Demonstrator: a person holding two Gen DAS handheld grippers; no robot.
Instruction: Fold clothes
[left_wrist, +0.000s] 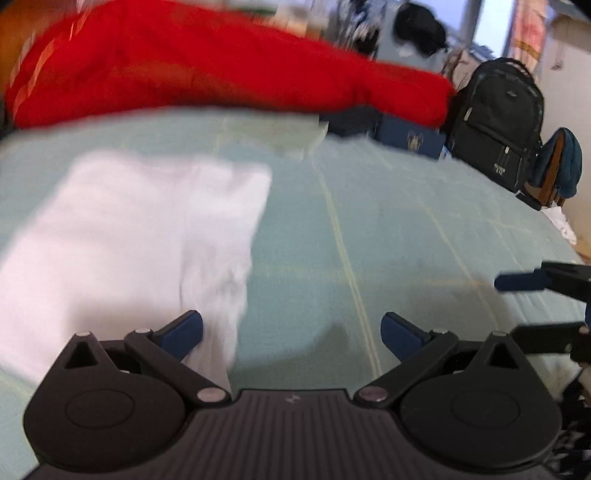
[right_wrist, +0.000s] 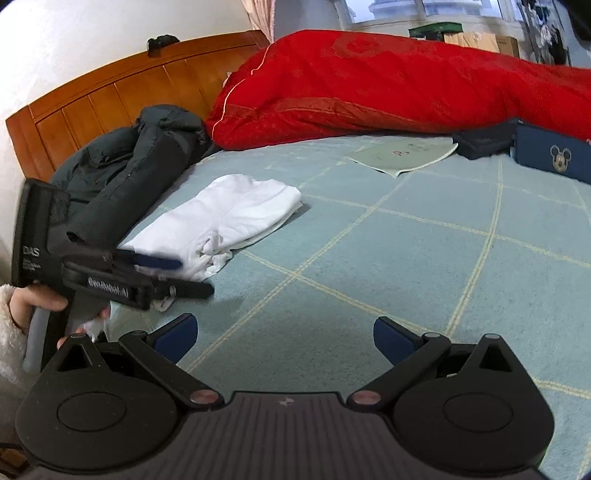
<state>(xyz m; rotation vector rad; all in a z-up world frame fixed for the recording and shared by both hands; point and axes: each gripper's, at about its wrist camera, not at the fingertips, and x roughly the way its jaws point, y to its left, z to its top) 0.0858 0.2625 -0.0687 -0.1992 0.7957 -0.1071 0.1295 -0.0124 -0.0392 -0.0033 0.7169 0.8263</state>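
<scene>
Pale green bedsheet (right_wrist: 369, 258) with a thin yellow grid covers the bed, a red quilt (right_wrist: 406, 85) heaped along its far side and a dark jacket (right_wrist: 122, 166) against the wooden headboard (right_wrist: 92, 96). Ahead and to the left of the right claw (right_wrist: 284, 338) lies the white garment (right_wrist: 229, 218), partly folded, its far end neat but its near end bunched into a knot of cloth. That claw's jaws stand wide with nothing between them. The left claw (left_wrist: 291, 334) is also spread wide and empty, the garment directly ahead and under its left finger; its view is blurred, so it is likely moving.

To finish the fold well, I would judge the bunched near end needs attention first: each claw should take one corner of that loose edge, pinch only the top layers, draw it flat, then carry it over evenly. Grabbing too deep could drag the tidy far fold out of shape
</scene>
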